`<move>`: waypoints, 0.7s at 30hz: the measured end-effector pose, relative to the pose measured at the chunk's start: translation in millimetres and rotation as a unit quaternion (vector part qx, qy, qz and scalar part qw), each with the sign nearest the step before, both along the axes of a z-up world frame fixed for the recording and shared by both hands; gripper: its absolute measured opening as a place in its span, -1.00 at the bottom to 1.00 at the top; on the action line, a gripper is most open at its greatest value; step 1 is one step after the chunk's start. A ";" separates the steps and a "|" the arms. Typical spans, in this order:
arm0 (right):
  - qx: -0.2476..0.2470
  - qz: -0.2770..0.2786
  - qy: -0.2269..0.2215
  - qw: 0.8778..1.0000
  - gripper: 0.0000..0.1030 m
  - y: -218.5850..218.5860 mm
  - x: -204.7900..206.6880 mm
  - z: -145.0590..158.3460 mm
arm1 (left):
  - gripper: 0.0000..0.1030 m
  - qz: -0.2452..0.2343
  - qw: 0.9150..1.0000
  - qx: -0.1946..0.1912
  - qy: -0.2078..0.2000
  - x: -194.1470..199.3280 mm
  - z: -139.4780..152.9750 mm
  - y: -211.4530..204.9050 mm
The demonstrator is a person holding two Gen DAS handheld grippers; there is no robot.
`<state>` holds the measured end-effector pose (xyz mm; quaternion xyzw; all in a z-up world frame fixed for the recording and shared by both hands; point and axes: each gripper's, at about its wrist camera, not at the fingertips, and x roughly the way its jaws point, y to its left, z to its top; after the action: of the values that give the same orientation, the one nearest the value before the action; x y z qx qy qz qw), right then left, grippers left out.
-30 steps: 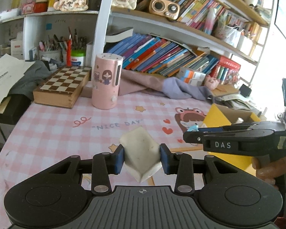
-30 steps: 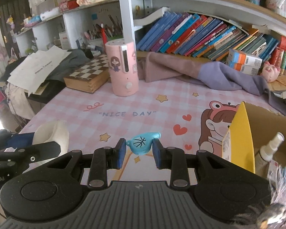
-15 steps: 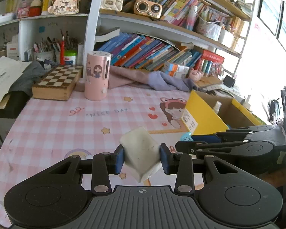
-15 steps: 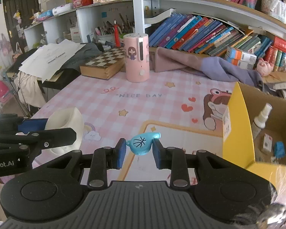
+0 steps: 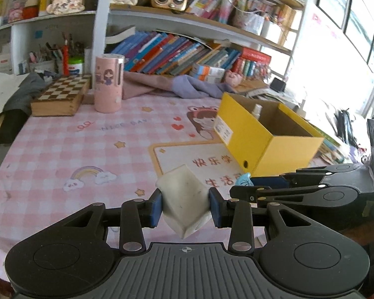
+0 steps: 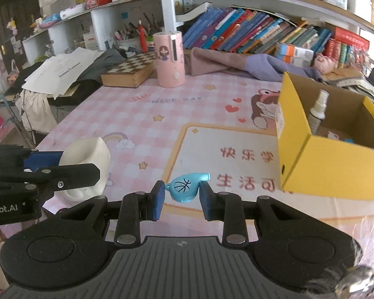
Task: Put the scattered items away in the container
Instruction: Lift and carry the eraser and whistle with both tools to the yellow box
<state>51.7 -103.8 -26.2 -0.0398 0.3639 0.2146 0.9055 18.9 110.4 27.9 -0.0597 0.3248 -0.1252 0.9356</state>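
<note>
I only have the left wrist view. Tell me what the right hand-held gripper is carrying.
Observer: A blue whistle with a basketball print, clamped between the pads of the right hand-held gripper.
Operator: Report what's inside the box. I see only a spray top.
Observer: The spray bottle stands by the left inner wall of the box. A small blue item lies on the floor beside it.
Operator: Describe my white piece from the side.
Observer: The white piece in the left hand-held gripper looks hollow, like a curved shell.
</note>
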 end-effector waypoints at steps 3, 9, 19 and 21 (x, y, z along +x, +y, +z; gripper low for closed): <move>0.001 -0.017 -0.001 1.000 -0.45 -9.4 -6.7 1.6 | -0.28 -0.015 1.000 0.001 0.000 -2.4 0.5 -7.1; -0.003 -0.043 0.001 0.999 -0.45 -27.2 -18.4 2.8 | -0.28 -0.046 0.999 -0.003 0.000 -4.7 -1.0 -23.2; -0.002 -0.092 0.005 0.996 -0.45 -61.5 -29.6 1.5 | -0.28 -0.097 0.995 -0.001 0.004 1.1 -3.3 -53.8; -0.002 -0.102 0.006 0.995 -0.45 -69.2 -30.1 1.6 | -0.28 -0.107 0.994 0.000 0.004 3.2 -3.5 -61.2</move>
<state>21.6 -173.1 -24.6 -0.0025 0.3714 0.1205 0.9206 22.1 49.2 24.4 -0.0252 0.3331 -0.2247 0.9154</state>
